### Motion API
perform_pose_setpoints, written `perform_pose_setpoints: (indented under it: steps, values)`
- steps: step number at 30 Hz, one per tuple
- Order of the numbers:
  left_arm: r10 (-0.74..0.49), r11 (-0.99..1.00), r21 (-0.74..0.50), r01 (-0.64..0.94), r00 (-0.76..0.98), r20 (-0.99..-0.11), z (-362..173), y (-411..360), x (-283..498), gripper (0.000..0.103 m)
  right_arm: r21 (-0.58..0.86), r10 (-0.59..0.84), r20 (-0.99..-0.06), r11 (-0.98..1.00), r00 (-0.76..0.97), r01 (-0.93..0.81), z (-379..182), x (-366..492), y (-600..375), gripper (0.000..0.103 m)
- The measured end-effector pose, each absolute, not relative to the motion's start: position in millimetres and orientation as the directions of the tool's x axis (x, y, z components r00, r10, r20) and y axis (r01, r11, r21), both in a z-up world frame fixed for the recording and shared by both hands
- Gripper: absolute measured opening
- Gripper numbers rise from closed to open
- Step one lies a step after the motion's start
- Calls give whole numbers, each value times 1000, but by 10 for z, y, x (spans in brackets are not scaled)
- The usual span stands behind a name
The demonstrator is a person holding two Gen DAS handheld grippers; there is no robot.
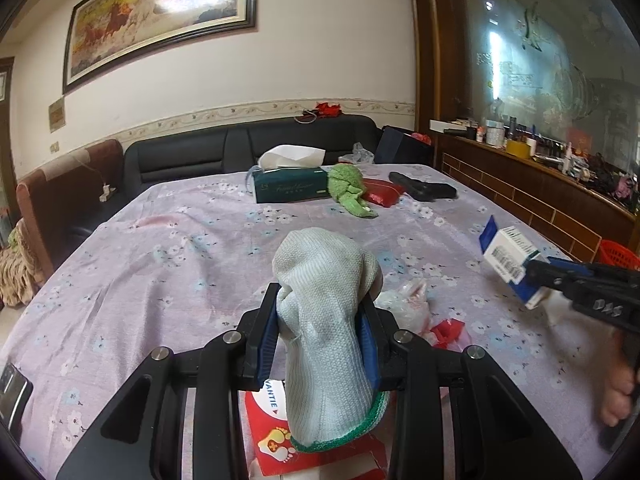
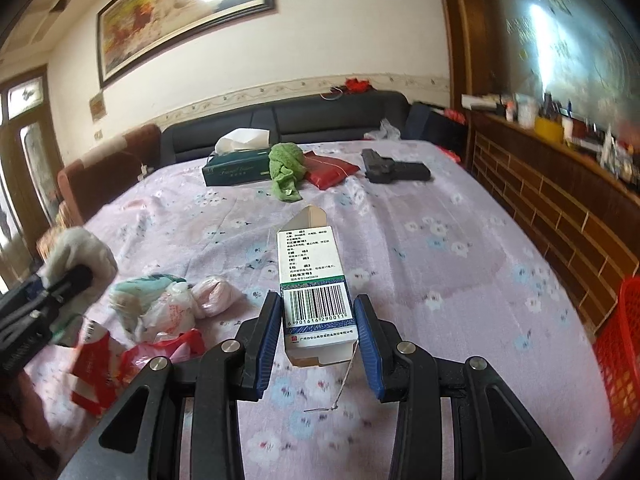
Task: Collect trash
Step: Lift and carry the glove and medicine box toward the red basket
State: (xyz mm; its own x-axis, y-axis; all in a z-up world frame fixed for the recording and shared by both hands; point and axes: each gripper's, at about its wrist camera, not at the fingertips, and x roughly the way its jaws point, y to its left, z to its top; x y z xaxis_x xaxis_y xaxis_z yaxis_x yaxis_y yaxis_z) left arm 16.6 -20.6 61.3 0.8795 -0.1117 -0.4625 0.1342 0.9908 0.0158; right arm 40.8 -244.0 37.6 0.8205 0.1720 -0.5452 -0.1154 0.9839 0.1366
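Observation:
My left gripper [image 1: 320, 308] is shut on a pale knitted sock [image 1: 324, 332] with a green cuff and holds it above the table; it also shows at the left of the right wrist view [image 2: 76, 276]. My right gripper [image 2: 316, 312] is shut on an empty white medicine box [image 2: 314, 280] with a barcode and open end flaps, held above the cloth; the box also shows at the right of the left wrist view [image 1: 512, 260]. Crumpled plastic bags [image 2: 176, 304] and red wrappers [image 2: 94, 372] lie on the floral tablecloth [image 2: 440, 240] between the grippers.
At the far end of the table lie a green tissue box [image 2: 236, 168], a green cloth [image 2: 286, 170], a red pouch [image 2: 330, 170] and a black toy pistol [image 2: 394, 170]. A red basket [image 2: 622, 360] stands off the right edge. A red box [image 1: 276, 436] lies under the left gripper.

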Motion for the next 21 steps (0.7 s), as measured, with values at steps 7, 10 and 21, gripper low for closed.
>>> perform_pose_setpoints:
  steps: [7, 10, 21]
  values:
    - [-212, 967, 16, 253, 843, -495, 717, -572, -110, 33, 175, 187, -543, 979, 818, -107, 556, -159, -2697, 40]
    - [-263, 954, -18, 299, 809, -525, 737, -795, -234, 33, 209, 191, -533, 974, 824, -91, 626, -390, -2900, 40]
    - [-471, 849, -120, 514, 636, -611, 814, -1943, -426, 33, 311, 110, -517, 948, 849, 67, 607, -990, -3958, 40]
